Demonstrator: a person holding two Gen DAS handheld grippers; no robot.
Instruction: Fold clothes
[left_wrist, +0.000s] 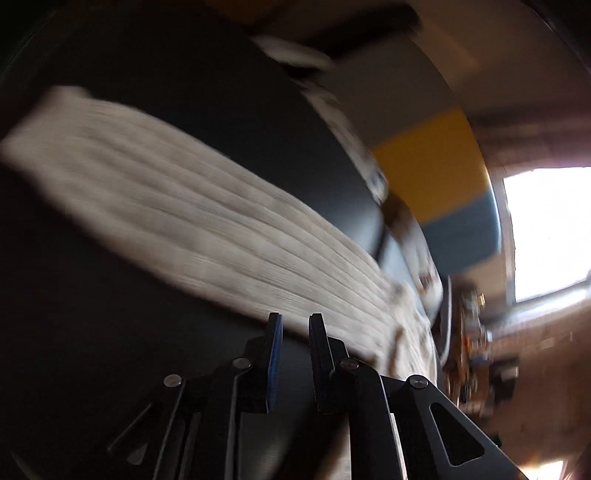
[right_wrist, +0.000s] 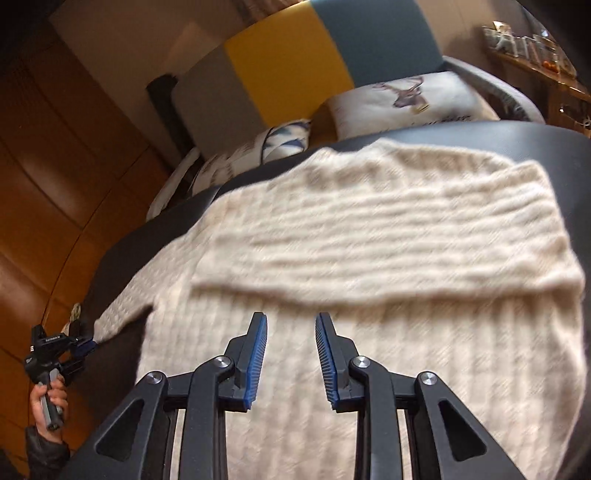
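Observation:
A cream cable-knit sweater (right_wrist: 369, 258) lies flat on a dark round table (right_wrist: 517, 136), with one layer folded across its far half. My right gripper (right_wrist: 290, 317) hovers over the near half, open, with nothing between its blue pads. One sleeve (right_wrist: 122, 314) runs out to the lower left and ends right at my left gripper (right_wrist: 83, 343), which a hand (right_wrist: 48, 398) holds. In the blurred left wrist view the sleeve (left_wrist: 184, 206) stretches away ahead of the left gripper (left_wrist: 295, 317), whose jaws stand a narrow gap apart with only dark table (left_wrist: 110, 332) showing between them.
Behind the table lie a deer-print pillow (right_wrist: 406, 99) and a blue-patterned pillow (right_wrist: 284, 142) against a grey, yellow and blue panel (right_wrist: 288, 55). Wooden doors (right_wrist: 55, 166) fill the left. A cluttered shelf (right_wrist: 535, 40) stands at the far right, and a bright window (left_wrist: 546, 229) shows in the left wrist view.

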